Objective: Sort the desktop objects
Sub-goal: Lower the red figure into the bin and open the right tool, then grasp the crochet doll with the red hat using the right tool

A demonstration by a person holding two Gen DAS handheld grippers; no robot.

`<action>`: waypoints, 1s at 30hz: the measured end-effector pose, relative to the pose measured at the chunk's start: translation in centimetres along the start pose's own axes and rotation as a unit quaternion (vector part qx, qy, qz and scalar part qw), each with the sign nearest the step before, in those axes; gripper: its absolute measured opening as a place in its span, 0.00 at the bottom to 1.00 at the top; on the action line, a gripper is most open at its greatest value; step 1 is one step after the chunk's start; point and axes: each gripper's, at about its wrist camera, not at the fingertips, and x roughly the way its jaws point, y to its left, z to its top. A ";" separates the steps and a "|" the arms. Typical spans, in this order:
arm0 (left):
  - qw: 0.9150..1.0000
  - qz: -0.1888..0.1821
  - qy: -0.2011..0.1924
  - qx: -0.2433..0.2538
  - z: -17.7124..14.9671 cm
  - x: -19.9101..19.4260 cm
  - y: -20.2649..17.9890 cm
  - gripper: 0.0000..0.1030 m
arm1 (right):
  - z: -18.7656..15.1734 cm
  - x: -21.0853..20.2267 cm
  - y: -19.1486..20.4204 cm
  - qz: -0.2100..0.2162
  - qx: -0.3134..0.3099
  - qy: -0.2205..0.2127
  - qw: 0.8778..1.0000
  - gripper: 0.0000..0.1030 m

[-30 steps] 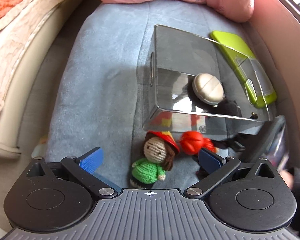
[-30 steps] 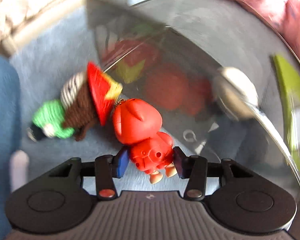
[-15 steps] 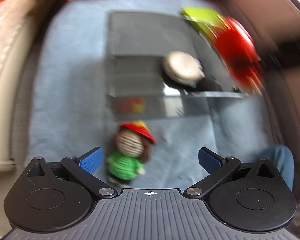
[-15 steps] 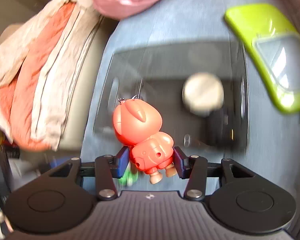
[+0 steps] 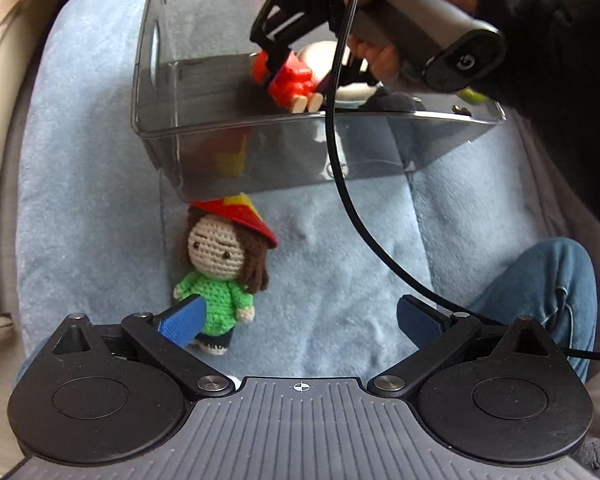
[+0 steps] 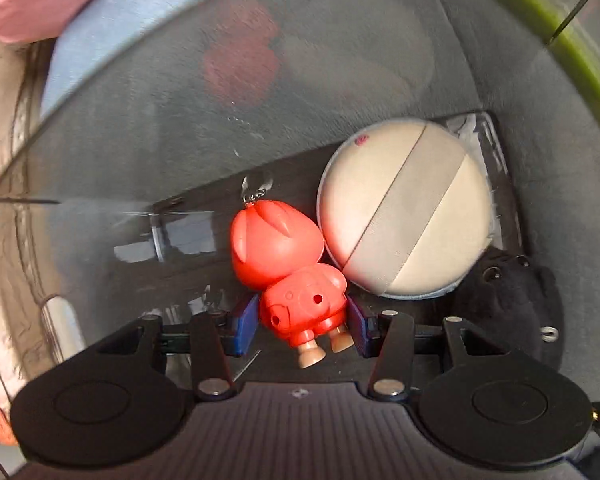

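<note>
Pale blue fleece (image 5: 80, 152) is covering the surface we are working over, and the smoky clear bin (image 5: 228, 120) is sitting across the upper half of the left wrist frame. Our right claw (image 6: 302, 320) is pinching the red pig figure (image 6: 288, 264) by its body and is holding it down inside the bin, just beside the round beige puff (image 6: 406, 208) and a black plush item (image 6: 504, 292) already lying at the bin's bottom right. Our left claw (image 5: 300, 320) is hanging spread wide and empty at the bottom of its frame, with the crocheted doll (image 5: 220, 272) lying on the fleece just below the bin's near wall, its legs beside the left blue pad. We are judging the sort as well along: two things are binned, the pig is awaiting release, and the doll is left outside.
</note>
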 end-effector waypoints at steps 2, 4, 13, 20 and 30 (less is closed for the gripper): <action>1.000 0.004 -0.001 -0.001 0.2 0.2 0.1 1.00 | 0.0 0.6 -0.2 -0.003 0.004 0.002 1.000 0.49; 1.000 0.005 -0.003 -0.004 0.2 0.2 0.1 1.00 | 0.0 0.5 -0.1 -0.006 0.006 0.003 1.000 0.49; 1.000 0.015 -0.013 -0.011 0.7 -0.7 0.0 1.00 | -0.1 -2.7 -1.7 0.049 0.018 0.007 0.999 0.73; 0.998 0.040 -0.044 -0.027 1.1 -3.5 1.8 1.00 | -6.7 -12.2 -5.9 0.136 -0.068 -0.114 0.982 0.73; 0.991 0.085 -0.029 -0.101 0.6 -3.5 6.7 1.00 | -16.8 -11.6 -9.4 0.198 -0.114 -0.119 0.966 0.80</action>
